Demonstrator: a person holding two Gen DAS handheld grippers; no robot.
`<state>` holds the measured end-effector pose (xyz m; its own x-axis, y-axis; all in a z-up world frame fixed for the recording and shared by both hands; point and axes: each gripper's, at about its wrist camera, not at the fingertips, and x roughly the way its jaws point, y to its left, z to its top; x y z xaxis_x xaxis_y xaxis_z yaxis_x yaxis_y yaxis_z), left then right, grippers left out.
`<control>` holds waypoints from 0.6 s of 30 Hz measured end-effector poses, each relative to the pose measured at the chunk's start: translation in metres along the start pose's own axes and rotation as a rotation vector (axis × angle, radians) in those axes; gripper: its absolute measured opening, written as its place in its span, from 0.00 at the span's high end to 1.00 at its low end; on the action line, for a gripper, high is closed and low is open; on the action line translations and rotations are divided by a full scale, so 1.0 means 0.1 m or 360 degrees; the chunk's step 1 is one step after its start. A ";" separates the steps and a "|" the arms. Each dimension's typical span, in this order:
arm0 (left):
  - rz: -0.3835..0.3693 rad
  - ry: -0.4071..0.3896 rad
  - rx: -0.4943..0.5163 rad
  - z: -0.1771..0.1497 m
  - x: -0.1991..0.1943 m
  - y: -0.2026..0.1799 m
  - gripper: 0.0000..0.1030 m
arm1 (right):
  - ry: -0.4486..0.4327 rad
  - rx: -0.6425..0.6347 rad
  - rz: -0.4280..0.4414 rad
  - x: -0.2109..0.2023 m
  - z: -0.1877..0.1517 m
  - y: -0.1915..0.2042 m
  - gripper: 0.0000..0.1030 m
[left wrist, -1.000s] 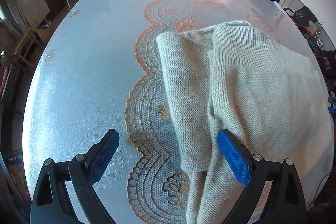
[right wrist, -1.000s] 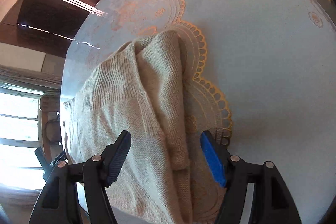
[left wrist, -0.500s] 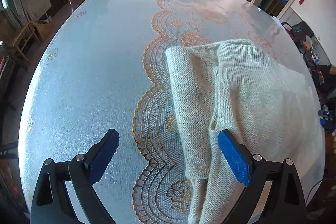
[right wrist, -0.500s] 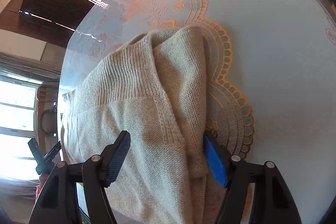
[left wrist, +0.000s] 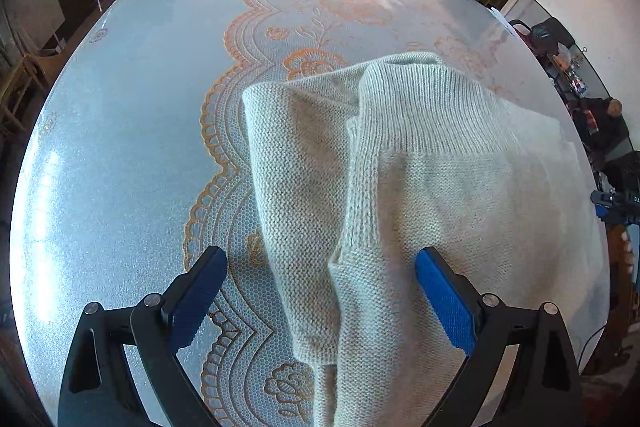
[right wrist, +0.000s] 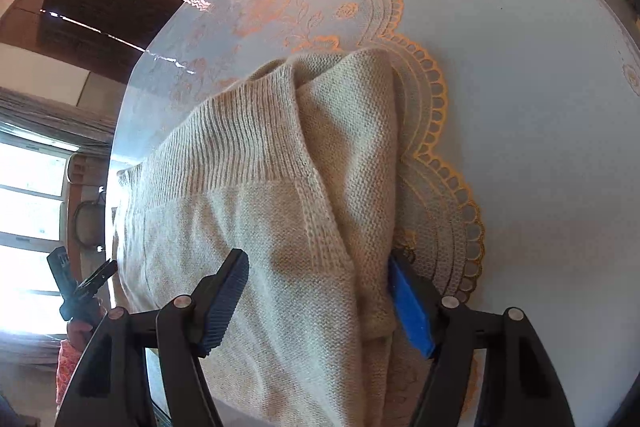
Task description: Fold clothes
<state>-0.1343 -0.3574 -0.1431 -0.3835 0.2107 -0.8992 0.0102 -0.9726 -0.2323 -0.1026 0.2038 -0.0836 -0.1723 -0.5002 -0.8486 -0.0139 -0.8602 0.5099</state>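
The left gripper (left wrist: 320, 295) and the right gripper (right wrist: 316, 301) both stood spread wide, pinching nothing, each straddling the sleeve (left wrist: 288, 195) folded along a cream knitted sweater (left wrist: 460, 195). The sweater lay on the round table (left wrist: 120, 147), its sleeve seemingly turned inward to narrow it for the next fold.

The left gripper (left wrist: 320, 301) has two matte black arms shaped like open triangular frames, each fixed with round silver screws near the base. Its fingers (left wrist: 446, 301) carry bright blue pads with a finely ribbed, dotted surface. The right gripper (right wrist: 318, 301) is built the same way: black cut-out frames, silver screw heads, and ribbed blue pads (right wrist: 412, 311) on the inner faces of the fingers.
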 end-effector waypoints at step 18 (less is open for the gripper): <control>0.0058 -0.0012 0.0096 0.38 0.27 -0.48 0.06 | 0.0017 -0.0447 -0.0467 0.30 -0.09 0.48 0.28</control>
<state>-0.1806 -0.3089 -0.1422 -0.3909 0.1743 -0.9038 -0.0312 -0.9838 -0.1763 -0.0994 0.1470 -0.0862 -0.1909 -0.2291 -0.9545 0.2092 -0.9595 0.1884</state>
